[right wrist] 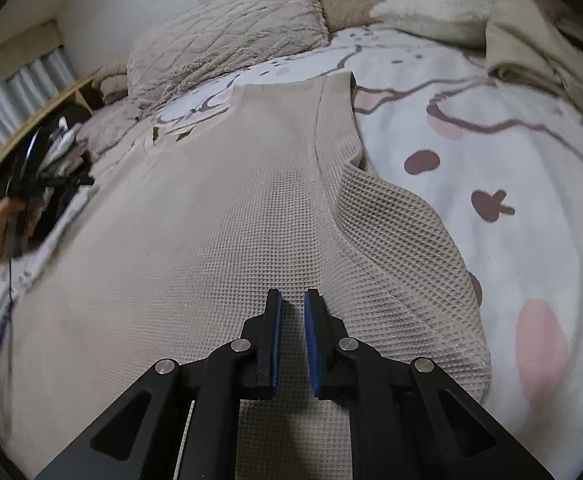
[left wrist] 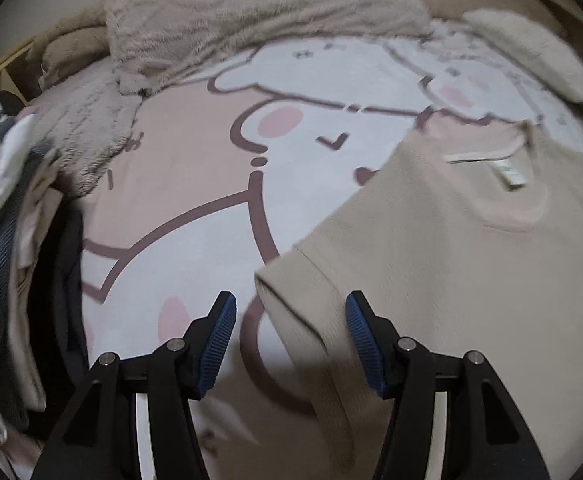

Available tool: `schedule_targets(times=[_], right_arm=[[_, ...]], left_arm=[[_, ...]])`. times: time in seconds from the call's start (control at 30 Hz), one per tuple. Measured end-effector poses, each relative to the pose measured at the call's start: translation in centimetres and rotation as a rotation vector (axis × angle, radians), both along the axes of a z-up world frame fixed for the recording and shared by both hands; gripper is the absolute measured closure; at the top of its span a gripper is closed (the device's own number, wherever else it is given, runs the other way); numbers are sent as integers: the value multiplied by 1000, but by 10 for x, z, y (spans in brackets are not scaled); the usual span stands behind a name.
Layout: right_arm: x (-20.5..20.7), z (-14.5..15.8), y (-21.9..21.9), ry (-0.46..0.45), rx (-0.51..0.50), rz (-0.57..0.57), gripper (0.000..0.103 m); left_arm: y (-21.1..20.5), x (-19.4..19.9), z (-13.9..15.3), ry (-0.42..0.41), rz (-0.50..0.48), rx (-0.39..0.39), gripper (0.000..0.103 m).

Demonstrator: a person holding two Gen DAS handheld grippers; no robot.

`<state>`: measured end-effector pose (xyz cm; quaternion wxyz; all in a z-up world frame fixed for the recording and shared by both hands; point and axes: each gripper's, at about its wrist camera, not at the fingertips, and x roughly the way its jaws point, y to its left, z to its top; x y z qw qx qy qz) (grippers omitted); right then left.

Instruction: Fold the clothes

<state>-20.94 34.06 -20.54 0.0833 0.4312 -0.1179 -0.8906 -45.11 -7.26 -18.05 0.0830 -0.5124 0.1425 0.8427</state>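
A beige waffle-knit T-shirt (left wrist: 451,264) lies spread flat on the bed, collar and label toward the pillows. In the left wrist view my left gripper (left wrist: 290,312) is open, its jaws astride the edge of the shirt's left sleeve (left wrist: 291,292), holding nothing. In the right wrist view the same shirt (right wrist: 211,220) fills the middle, with the right sleeve (right wrist: 403,248) lying folded in over the body. My right gripper (right wrist: 292,300) hovers low over the shirt's fabric with its jaws nearly closed, a narrow gap between the pads, nothing pinched.
The bed has a pink and white cartoon-print sheet (left wrist: 195,184). Fluffy beige pillows (right wrist: 227,36) and a blanket (right wrist: 539,52) lie at the head. A pile of dark and pale clothes (left wrist: 15,240) sits at the left edge, also in the right wrist view (right wrist: 51,168).
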Motion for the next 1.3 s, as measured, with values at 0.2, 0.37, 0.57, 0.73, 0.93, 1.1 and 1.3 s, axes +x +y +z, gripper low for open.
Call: schedule_targets(times=[0.2, 0.37, 0.57, 0.73, 0.93, 1.1, 1.3], right_arm=[[1, -3, 2, 8, -6, 0, 92], [-1, -5, 3, 9, -32, -3, 92], [-2, -5, 3, 10, -38, -3, 92], [-2, -5, 4, 9, -44, -4, 92], [-3, -1, -2, 3, 0, -2, 92], [10, 29, -23, 76, 160, 12, 91], [42, 75, -70, 299, 558, 84, 21]], left_arm=[[-2, -26, -21, -50, 48, 28, 42], [-5, -20, -17, -81, 50, 140, 89], [6, 13, 24, 62, 14, 98, 96], [44, 75, 76, 300, -164, -37, 97], [97, 187, 97, 471, -463, -211, 97], [101, 258, 87, 385, -534, -181, 98], [58, 284, 83, 323, -338, -49, 98]])
